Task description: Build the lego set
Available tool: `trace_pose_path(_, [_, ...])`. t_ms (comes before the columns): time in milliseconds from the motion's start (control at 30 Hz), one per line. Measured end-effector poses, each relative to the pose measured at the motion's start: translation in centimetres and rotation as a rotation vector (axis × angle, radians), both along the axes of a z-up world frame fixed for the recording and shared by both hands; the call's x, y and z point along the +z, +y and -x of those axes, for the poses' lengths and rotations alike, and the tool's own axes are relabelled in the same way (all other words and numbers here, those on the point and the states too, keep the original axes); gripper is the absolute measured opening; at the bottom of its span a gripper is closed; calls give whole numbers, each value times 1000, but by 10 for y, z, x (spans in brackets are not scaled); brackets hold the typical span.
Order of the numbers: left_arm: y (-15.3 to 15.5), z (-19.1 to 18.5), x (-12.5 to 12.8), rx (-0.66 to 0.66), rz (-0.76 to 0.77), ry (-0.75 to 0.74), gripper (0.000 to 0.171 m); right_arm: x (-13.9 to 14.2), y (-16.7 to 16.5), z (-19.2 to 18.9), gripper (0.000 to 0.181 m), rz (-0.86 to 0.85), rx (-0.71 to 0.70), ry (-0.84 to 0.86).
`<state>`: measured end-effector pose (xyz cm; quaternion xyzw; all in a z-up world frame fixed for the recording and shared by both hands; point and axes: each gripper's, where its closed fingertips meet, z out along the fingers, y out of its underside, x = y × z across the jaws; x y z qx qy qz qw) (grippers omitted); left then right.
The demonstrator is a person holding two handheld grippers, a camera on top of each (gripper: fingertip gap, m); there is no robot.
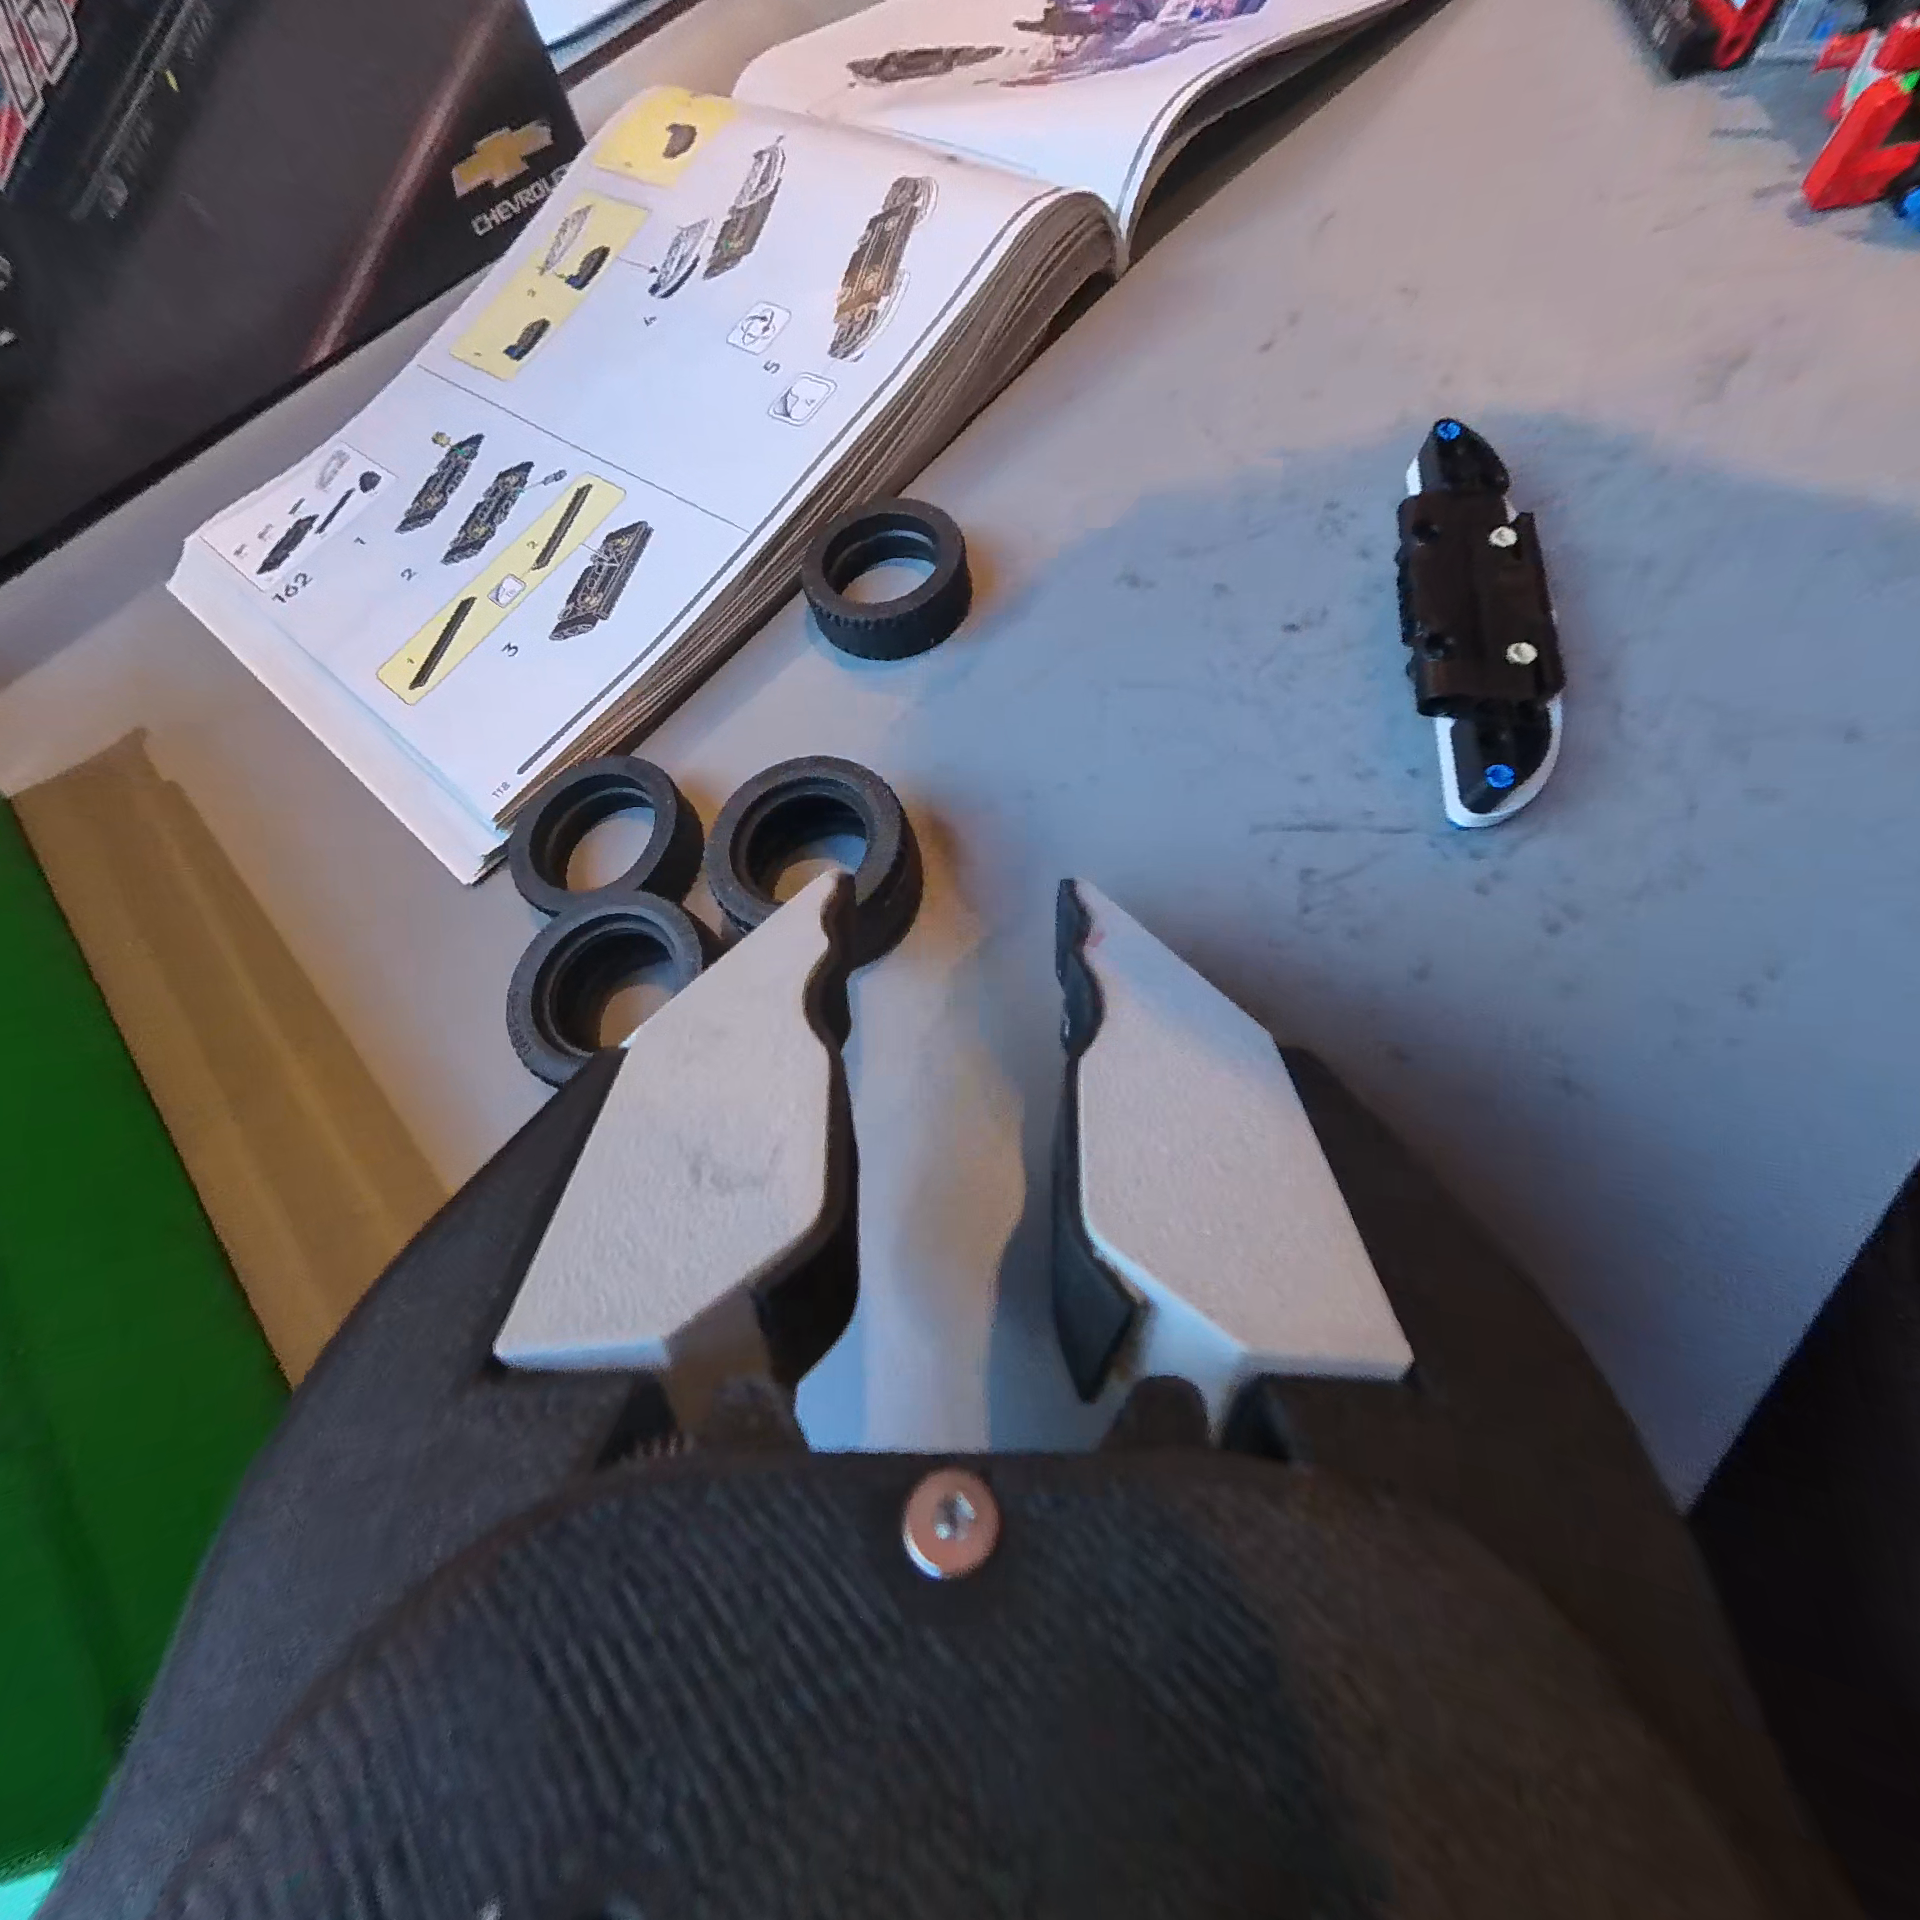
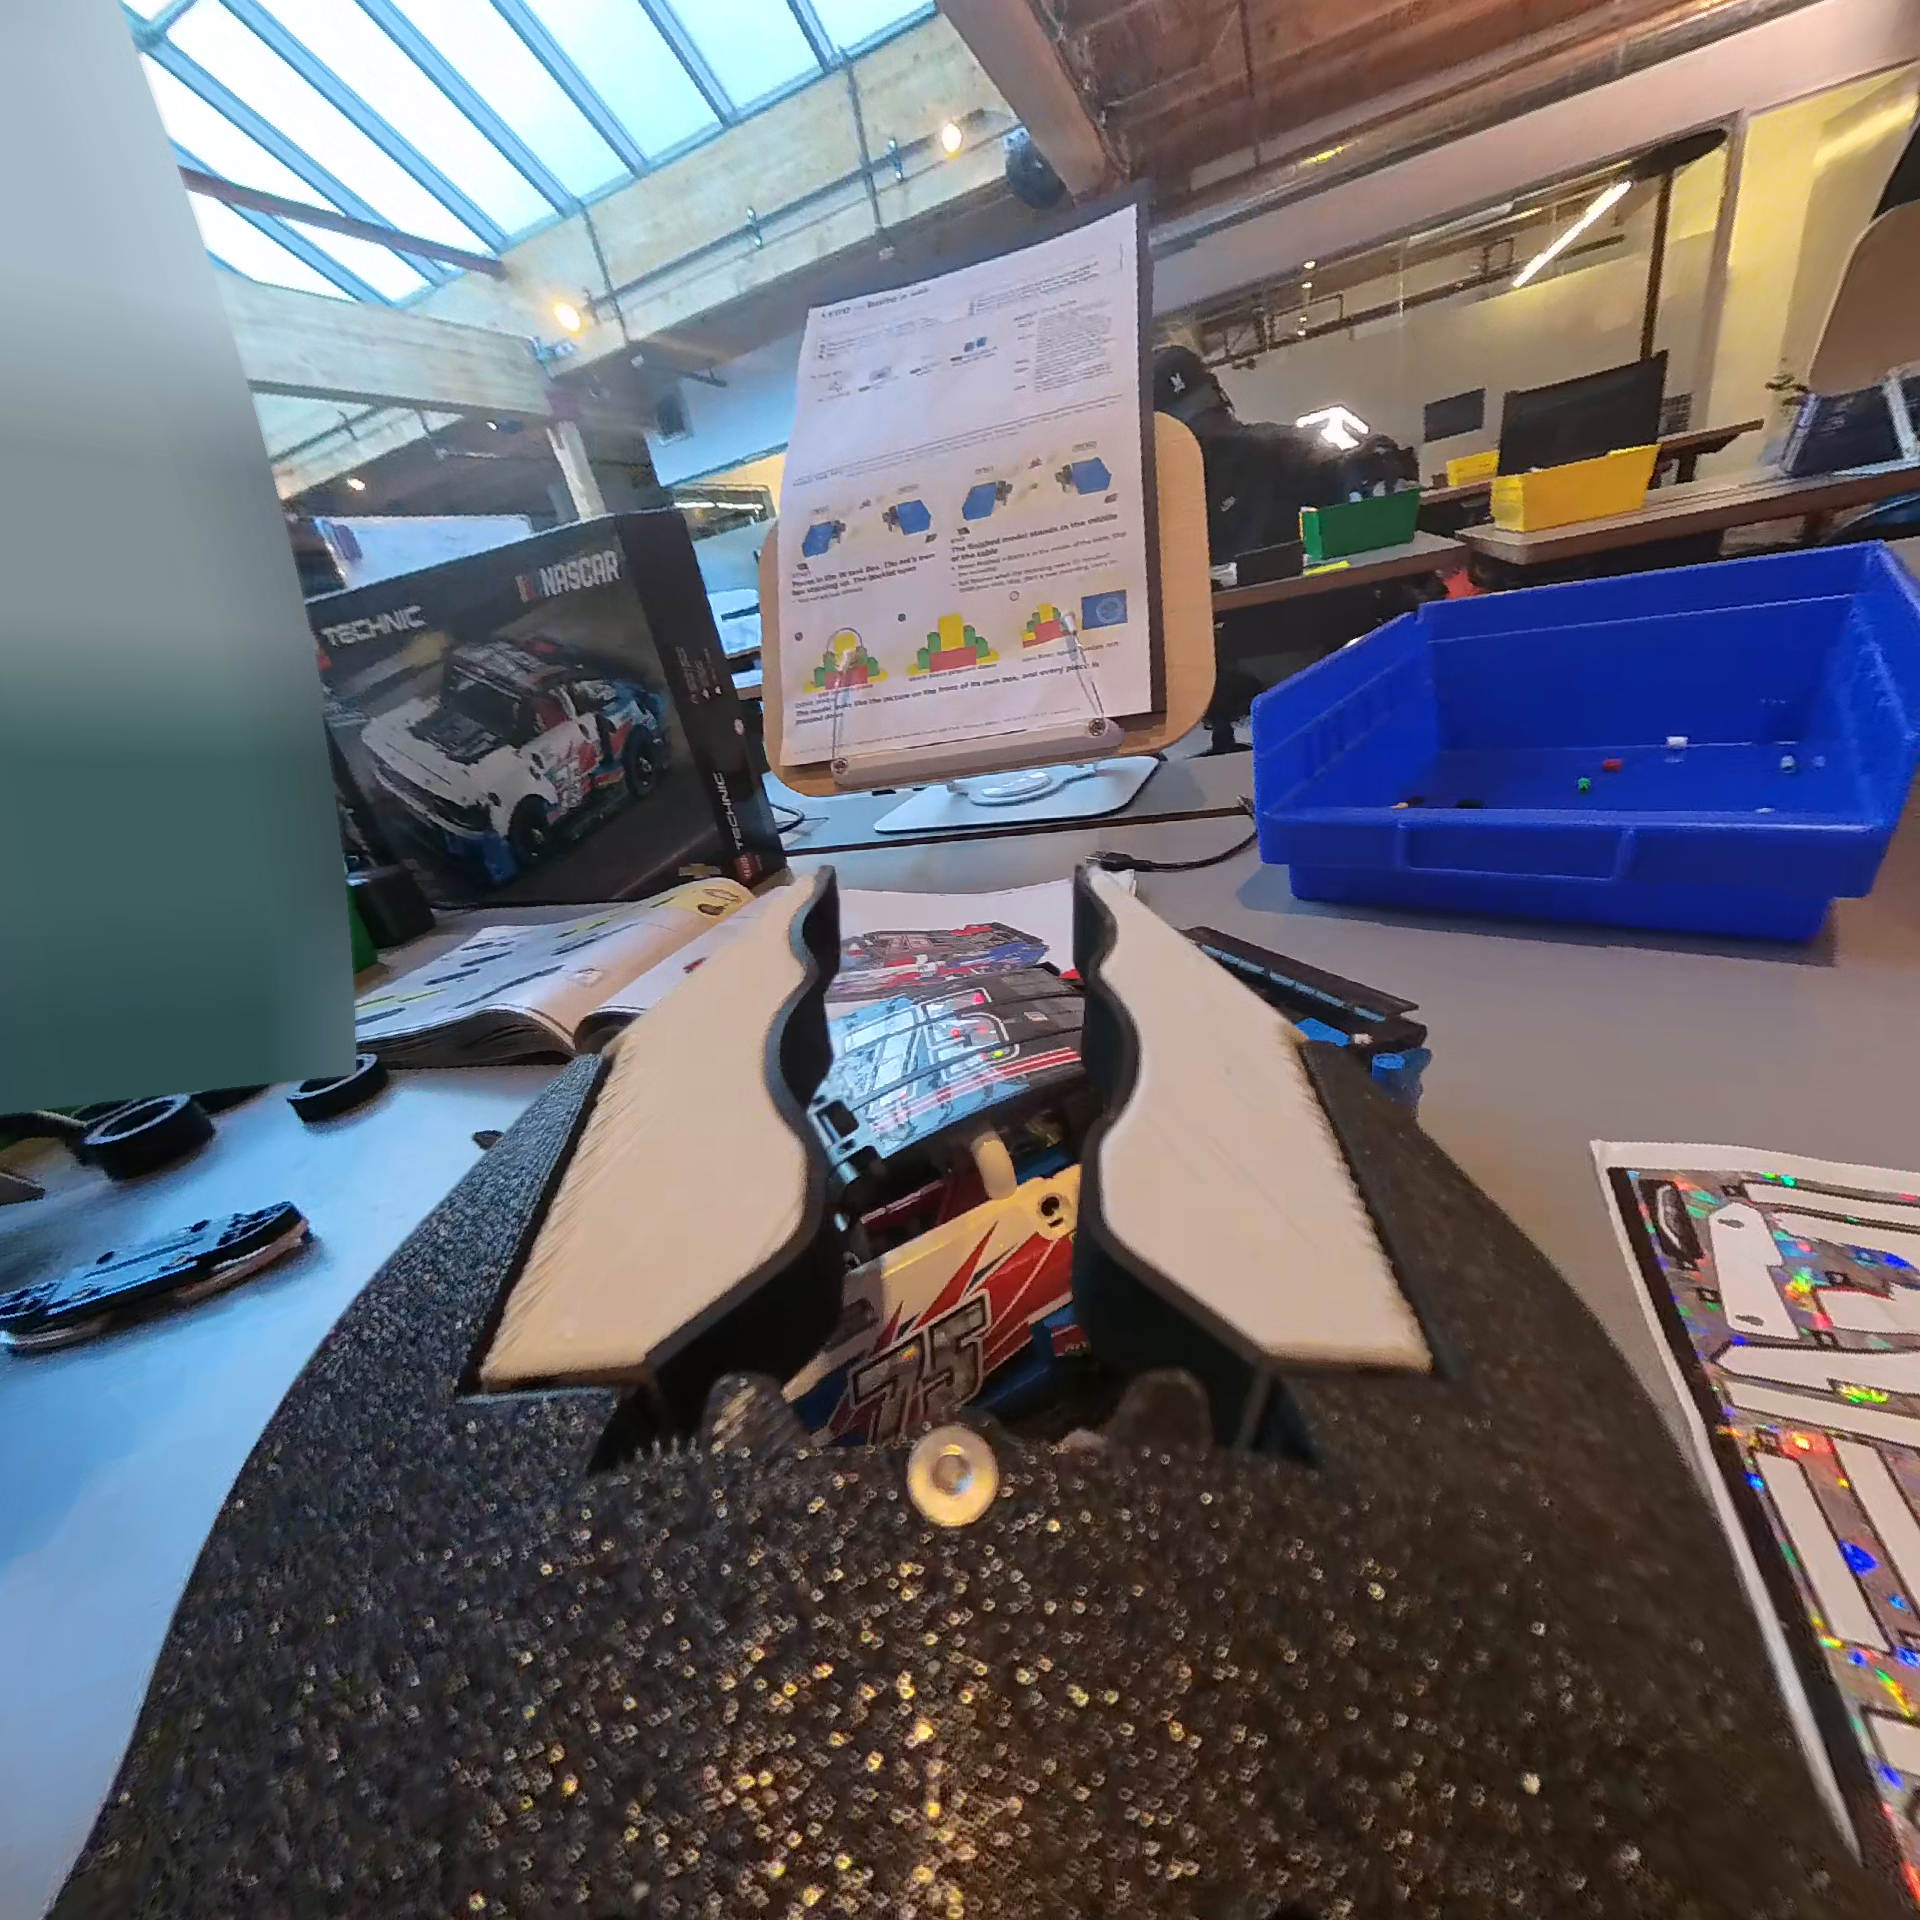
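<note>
My left gripper (image 1: pixel 951 904) is open and empty, low over the grey table (image 1: pixel 1195 935). Its left fingertip is beside a cluster of three black tyres (image 1: pixel 810 842). A fourth tyre (image 1: pixel 888 592) lies farther on by the open instruction booklet (image 1: pixel 623 416). A black-and-white sub-assembly (image 1: pixel 1481 623) with blue pins lies to the right. My right gripper (image 2: pixel 951 904) is closed around the white, red and blue lego car (image 2: pixel 935 1299), which fills the gap between the fingers. The sub-assembly (image 2: pixel 156 1278) and tyres (image 2: pixel 145 1132) show at the left of that view.
The set's box (image 2: pixel 540 707) stands behind the booklet (image 2: pixel 520 977). A sheet on a stand (image 2: pixel 966 499) is at the back. A blue bin (image 2: pixel 1579 748) with small parts sits back right. A sticker sheet (image 2: pixel 1787 1351) lies at the right. Red lego parts (image 1: pixel 1860 135) lie far right. The left gripper's tips are roughly 50 centimetres from the right gripper's.
</note>
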<state>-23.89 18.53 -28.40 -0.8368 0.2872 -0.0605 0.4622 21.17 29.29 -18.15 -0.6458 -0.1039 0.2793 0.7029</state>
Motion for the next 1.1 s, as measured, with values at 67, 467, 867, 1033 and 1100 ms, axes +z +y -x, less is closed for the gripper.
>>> trace_pose_path(67, [0,-1,-2,-4,-8,38,36,1,-1,3,43,-2,38,13])
trace_pose_path(467, [-3,0,7,11,-142,158,30,-23,-8,22,49,137,289,-168])
trace_pose_path(867, [5,26,21,177,-260,231,26,-31,-41,-83,64,218,126,-327])
trace_pose_path(1033, [-24,-25,75,211,-439,16,29,-28,-57,-138,63,253,51,-343])
trace_pose_path(1100, [-47,-98,98,66,-457,-91,33,-34,-64,-160,60,293,26,-373])
